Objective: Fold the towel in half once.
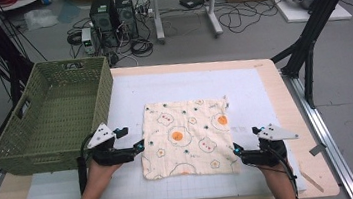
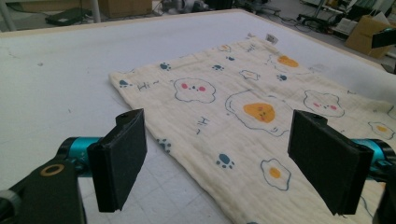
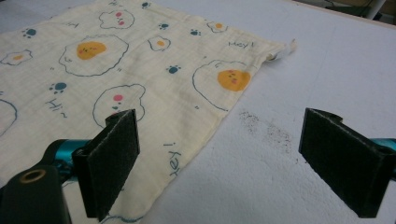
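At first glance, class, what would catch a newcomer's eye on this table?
A cream cloth printed with fried eggs lies flat mid-table on the white mat. The left gripper and right gripper flank its near corners, jaws open. A green woven basket sits at the table's left edge.

— Where's the cloth (image 1: 187,137)?
— Flat on the mat (image 1: 248,86), mid-table (image 1: 272,76).
— And the basket (image 1: 51,119)?
— Left of the cloth, hanging over the table's left edge.
— Tongs?
— Left tongs (image 1: 141,146) at the cloth's left edge, right tongs (image 1: 237,149) by its near right corner, both low over the mat.
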